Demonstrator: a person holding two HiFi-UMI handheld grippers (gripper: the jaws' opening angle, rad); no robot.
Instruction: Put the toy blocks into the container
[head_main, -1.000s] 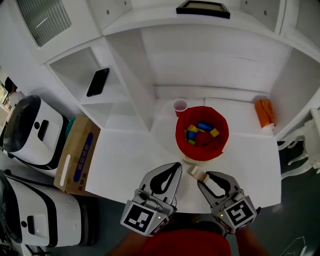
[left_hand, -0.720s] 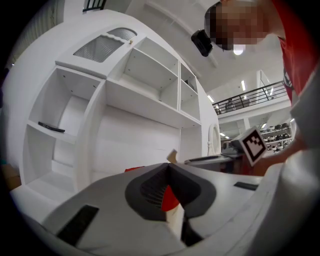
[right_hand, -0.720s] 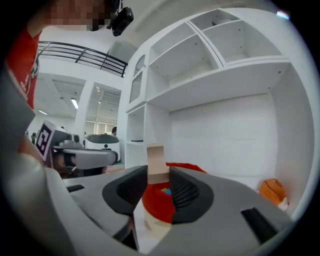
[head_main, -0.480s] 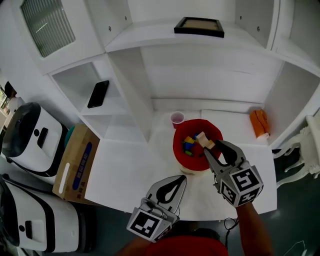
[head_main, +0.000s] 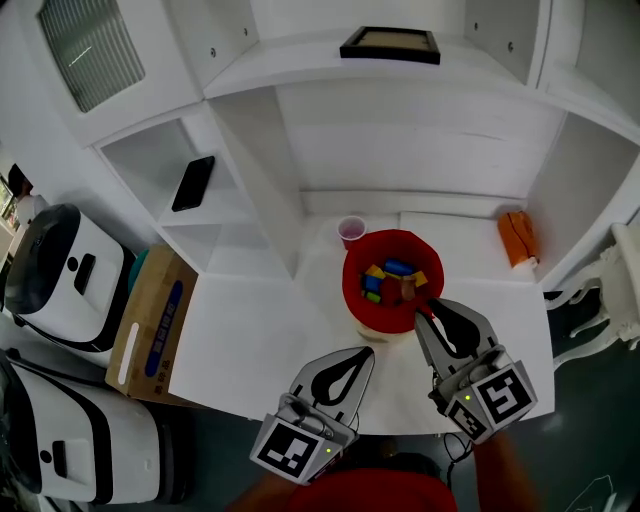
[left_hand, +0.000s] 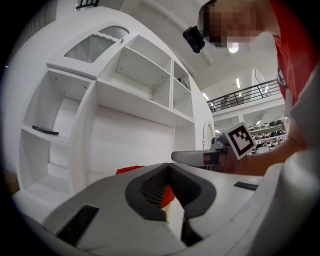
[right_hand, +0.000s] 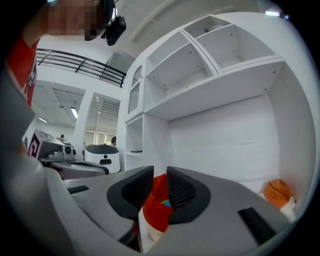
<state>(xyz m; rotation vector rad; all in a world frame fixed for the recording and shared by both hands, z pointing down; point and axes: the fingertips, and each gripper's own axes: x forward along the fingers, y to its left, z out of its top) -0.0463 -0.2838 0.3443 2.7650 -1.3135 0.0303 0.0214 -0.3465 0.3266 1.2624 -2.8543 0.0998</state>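
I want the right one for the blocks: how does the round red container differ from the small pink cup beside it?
The round red container is far wider than the small pink plastic cup. The container is bright red, the cup pale pink. The container holds coloured toy blocks; no block shows in the cup. Both stand upright, open side up, close together on the white desk.

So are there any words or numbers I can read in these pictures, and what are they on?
Nothing here can be read as a word or number.
Cardboard box: white print on its blue label, too small to read.
Left tool and right tool: their square markers are black-and-white patterns, no letters.
Red shirt: a pale mark, too blurred to read.
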